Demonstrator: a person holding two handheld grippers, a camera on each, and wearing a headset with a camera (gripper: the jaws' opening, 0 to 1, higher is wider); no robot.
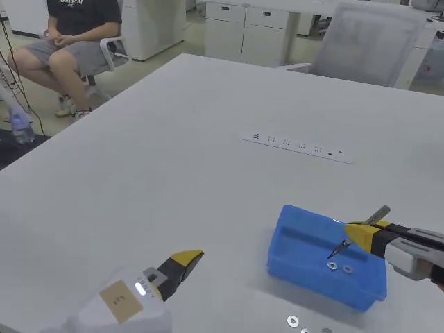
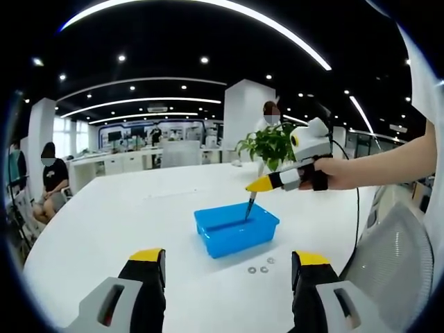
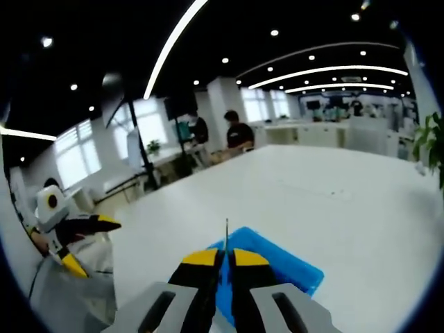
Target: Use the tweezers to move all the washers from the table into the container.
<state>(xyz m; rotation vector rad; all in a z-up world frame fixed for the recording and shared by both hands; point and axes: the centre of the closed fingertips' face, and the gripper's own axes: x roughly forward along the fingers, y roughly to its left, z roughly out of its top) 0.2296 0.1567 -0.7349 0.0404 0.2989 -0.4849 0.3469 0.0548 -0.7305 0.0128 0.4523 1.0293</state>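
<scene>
A blue container [image 1: 305, 243] sits on the white table near my right side, with two washers [image 1: 334, 266] lying inside it. My right gripper [image 1: 354, 232] is shut on thin tweezers [image 1: 340, 248], whose tip points down into the container just above those washers. Whether the tip holds a washer cannot be told. Loose washers [image 1: 293, 321] lie on the table in front of the container. My left gripper [image 1: 184, 262] hovers open at the lower left, apart from everything. In the left gripper view the container [image 2: 236, 227], tweezers [image 2: 249, 207] and table washers [image 2: 252, 270] lie ahead.
A flush power strip [image 1: 298, 147] sits in the table [image 1: 173, 159] beyond the container. A person [image 1: 76, 35] sits on a chair at the far left, with a water bottle [image 1: 21, 128] on the floor. An office chair [image 1: 368, 41] stands at the far edge.
</scene>
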